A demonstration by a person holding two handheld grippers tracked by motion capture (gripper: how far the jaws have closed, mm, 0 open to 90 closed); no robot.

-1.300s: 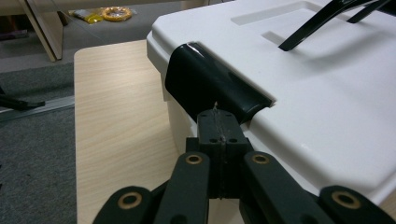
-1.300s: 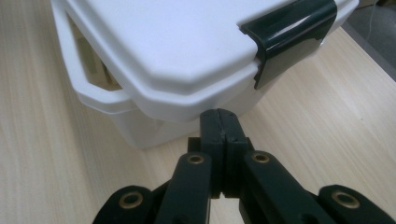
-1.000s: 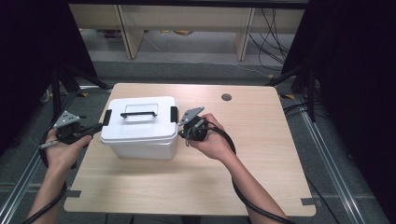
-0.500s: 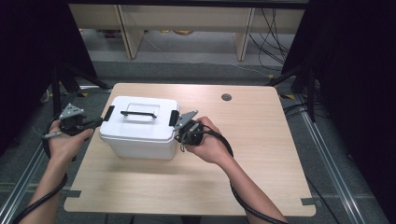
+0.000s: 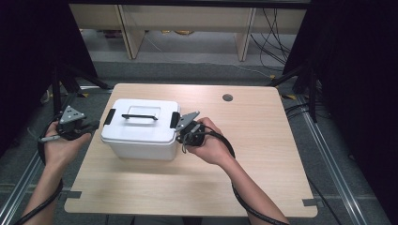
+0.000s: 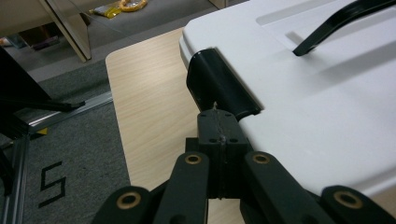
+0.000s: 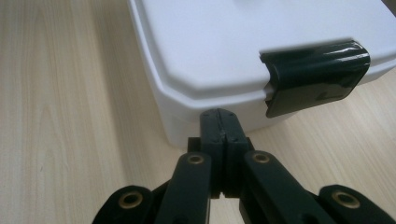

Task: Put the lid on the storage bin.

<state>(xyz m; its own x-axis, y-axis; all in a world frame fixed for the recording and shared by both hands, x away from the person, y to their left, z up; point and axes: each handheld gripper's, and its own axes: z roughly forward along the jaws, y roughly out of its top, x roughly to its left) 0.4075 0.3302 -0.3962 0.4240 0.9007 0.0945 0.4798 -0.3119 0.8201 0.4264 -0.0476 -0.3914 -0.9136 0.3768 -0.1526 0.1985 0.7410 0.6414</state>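
White lidded box is sat on the left half of the surface, lid on, one black carry handle lying across the lid top; two black latches are counted, one per short end, left latch and right latch, both seen folded down over the lid rim; left hand-held gripper is placed at the left end with jaws pressed together and empty, tips just at the left latch's lower edge, contact cannot be confirmed; right hand-held gripper is placed at the right end, jaws likewise closed on nothing, tips below and to one side of the right latch, near the box wall; the step is judged to be unlatching; closed tips should be hooked under each latch's free lower lip and levered outward and up, not pushed against the wall; the right tips need to be shifted sideways under the latch first; both ends are best worked evenly so the box is not slid along the surface; counts: one box, one handle, two latches, two grippers.
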